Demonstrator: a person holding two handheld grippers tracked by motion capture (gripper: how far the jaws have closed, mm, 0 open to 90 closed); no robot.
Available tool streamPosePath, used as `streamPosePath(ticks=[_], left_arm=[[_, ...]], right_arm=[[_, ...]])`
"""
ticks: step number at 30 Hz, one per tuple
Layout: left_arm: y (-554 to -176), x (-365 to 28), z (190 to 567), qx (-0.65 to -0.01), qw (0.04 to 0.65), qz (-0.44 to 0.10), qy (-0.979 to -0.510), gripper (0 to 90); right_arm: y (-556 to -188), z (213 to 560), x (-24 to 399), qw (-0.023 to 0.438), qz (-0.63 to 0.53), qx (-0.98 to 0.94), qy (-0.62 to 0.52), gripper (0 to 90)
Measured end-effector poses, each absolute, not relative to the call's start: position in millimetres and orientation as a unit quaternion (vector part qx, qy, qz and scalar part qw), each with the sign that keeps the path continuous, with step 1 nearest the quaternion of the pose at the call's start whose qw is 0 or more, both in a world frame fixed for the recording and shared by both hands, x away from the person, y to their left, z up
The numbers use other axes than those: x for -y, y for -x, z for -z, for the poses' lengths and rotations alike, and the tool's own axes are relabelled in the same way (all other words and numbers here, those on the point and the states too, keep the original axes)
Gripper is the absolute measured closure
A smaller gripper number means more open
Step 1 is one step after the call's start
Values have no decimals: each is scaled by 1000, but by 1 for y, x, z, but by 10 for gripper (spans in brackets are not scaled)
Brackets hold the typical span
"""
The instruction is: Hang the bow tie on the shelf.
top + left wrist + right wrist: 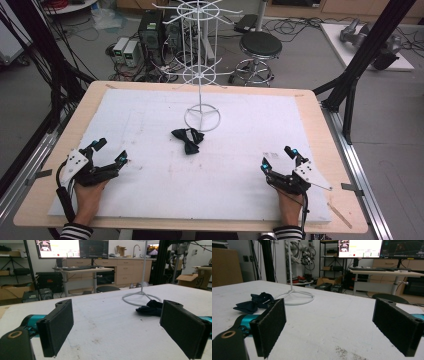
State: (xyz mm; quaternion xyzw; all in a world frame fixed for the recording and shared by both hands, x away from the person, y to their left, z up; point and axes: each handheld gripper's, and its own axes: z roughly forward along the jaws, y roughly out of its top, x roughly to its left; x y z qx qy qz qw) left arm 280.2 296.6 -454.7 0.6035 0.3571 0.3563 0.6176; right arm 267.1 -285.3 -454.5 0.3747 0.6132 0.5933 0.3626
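Observation:
A dark bow tie point(188, 139) lies on the white foam board point(150, 120) near the middle, just in front of the ring base of a white wire display stand point(201, 75). My left gripper point(111, 151) rests open near the board's front left, nothing between its jaws. My right gripper point(277, 158) rests open near the front right, also holding nothing. In the left gripper view the bow tie point(150, 308) lies ahead on the right, beside the stand's base point(140, 296). In the right gripper view the bow tie point(253, 303) lies ahead on the left, with the stand point(294, 296) behind it.
The foam board lies on a wooden table point(320, 130) framed by black metal struts point(365, 50). Behind the table on the floor are a round black stool point(260, 47) and computer boxes point(150, 32) with cables. A thin stick point(340, 215) lies at the table's front right.

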Motion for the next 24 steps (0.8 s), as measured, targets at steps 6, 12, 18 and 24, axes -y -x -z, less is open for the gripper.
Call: streamPosePath(ticks=[6, 12, 18, 24], left_arm=[[-280, -296, 455, -354, 614, -359, -607, 123], [-280, -296, 455, -353, 617, -359, -605, 123], [-280, -297, 455, -352, 619, -354, -607, 123], [-281, -297, 454, -352, 617, -352, -610, 123]], right_arm=[[-267, 455, 286, 366, -593, -612, -373, 108], [-267, 455, 285, 367, -593, -612, -372, 108], [-267, 455, 285, 367, -593, -612, -373, 108], [-267, 455, 286, 368, -593, -613, -372, 108]])
